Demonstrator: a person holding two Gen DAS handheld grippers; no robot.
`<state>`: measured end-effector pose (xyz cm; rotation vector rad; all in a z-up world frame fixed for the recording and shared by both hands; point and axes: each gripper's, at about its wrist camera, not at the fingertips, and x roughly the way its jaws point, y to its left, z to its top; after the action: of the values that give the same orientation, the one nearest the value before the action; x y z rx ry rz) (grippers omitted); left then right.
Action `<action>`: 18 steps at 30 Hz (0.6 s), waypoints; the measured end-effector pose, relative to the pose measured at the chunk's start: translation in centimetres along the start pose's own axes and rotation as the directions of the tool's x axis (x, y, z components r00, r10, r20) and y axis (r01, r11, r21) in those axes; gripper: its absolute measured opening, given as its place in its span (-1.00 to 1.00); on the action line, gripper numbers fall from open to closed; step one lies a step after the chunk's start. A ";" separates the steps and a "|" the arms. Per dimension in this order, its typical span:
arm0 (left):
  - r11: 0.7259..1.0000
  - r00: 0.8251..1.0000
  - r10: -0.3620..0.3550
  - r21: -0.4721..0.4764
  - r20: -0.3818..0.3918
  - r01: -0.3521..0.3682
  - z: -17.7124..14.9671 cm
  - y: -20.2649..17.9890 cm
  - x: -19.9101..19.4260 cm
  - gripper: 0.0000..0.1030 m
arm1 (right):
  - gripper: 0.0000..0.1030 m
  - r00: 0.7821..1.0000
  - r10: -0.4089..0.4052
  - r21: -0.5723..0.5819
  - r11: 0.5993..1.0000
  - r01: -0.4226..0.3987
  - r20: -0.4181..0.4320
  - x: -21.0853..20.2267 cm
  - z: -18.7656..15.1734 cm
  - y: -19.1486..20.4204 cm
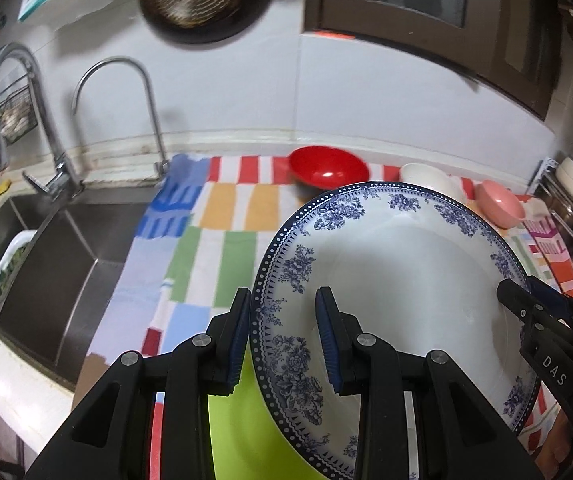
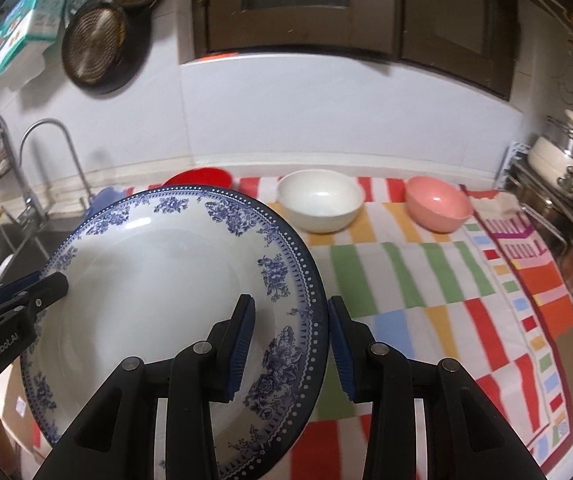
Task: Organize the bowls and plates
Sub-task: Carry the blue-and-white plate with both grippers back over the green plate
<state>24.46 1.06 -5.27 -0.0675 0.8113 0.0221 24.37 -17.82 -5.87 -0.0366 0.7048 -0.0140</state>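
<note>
1. Grippers first: the left gripper [image 1: 284,336] is clenched on the left rim of the plate [image 1: 398,280], one pad under the edge and one on the inner face, while the right gripper [image 2: 290,340] grasps the opposite rim the same way
2. Plate held tilted between the two, raised above the striped cloth [image 2: 406,280] that covers the desk, with something lime green [image 1: 230,432] showing beneath it
3. Glazed ceramic like this is probably stiff, fairly heavy, slick and breakable, so the rim held on two opposite sides looks the soundest hold; any slackening on one side could let it slide
4. Farther back on the cloth stand a red bowl [image 1: 328,166], a white bowl [image 2: 320,200] and a pink bowl [image 2: 438,204], well apart from the plate
5. Sink [image 1: 66,248] and taps [image 1: 126,112] lie to the left
</note>
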 end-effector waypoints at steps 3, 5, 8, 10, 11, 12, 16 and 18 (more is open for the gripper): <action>1.000 1.000 0.018 -0.011 -0.017 -0.018 -0.6 1.1 0.1 -0.37 | -0.26 0.999 0.025 -0.013 1.000 -0.025 -0.023 0.5 -0.4 1.2; 0.999 0.999 0.030 -0.018 -0.029 -0.031 -1.1 1.7 0.2 -0.37 | -0.26 0.999 0.035 -0.022 0.999 -0.036 -0.037 0.8 -0.7 1.9; 0.998 0.997 0.048 -0.032 -0.055 -0.050 -2.0 2.7 0.5 -0.37 | -0.26 0.996 0.057 -0.039 0.997 -0.059 -0.065 1.3 -1.2 3.0; 0.997 0.996 0.056 -0.044 -0.075 -0.060 -2.6 3.2 0.7 -0.36 | -0.26 0.994 0.069 -0.053 0.996 -0.073 -0.083 1.6 -1.7 3.7; 0.997 0.994 0.061 -0.050 -0.086 -0.066 -3.0 3.5 0.8 -0.36 | -0.26 0.993 0.072 -0.058 0.995 -0.078 -0.090 1.7 -1.9 3.9; 0.996 0.994 0.066 -0.053 -0.093 -0.071 -3.3 3.7 0.9 -0.36 | -0.26 0.992 0.076 -0.068 0.994 -0.083 -0.098 1.9 -2.1 4.3; 0.994 0.990 0.074 -0.069 -0.124 -0.083 -4.5 4.3 1.3 -0.36 | -0.26 0.985 0.092 -0.089 0.990 -0.106 -0.143 2.7 -2.9 5.2; 0.994 0.988 0.075 -0.075 -0.138 -0.085 -5.1 4.5 1.5 -0.36 | -0.26 0.982 0.098 -0.097 0.989 -0.115 -0.163 3.0 -3.3 5.5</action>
<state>21.64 5.20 -10.07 -0.1136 0.9482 0.1274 24.56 -12.47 -10.56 -0.0999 0.8648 0.1248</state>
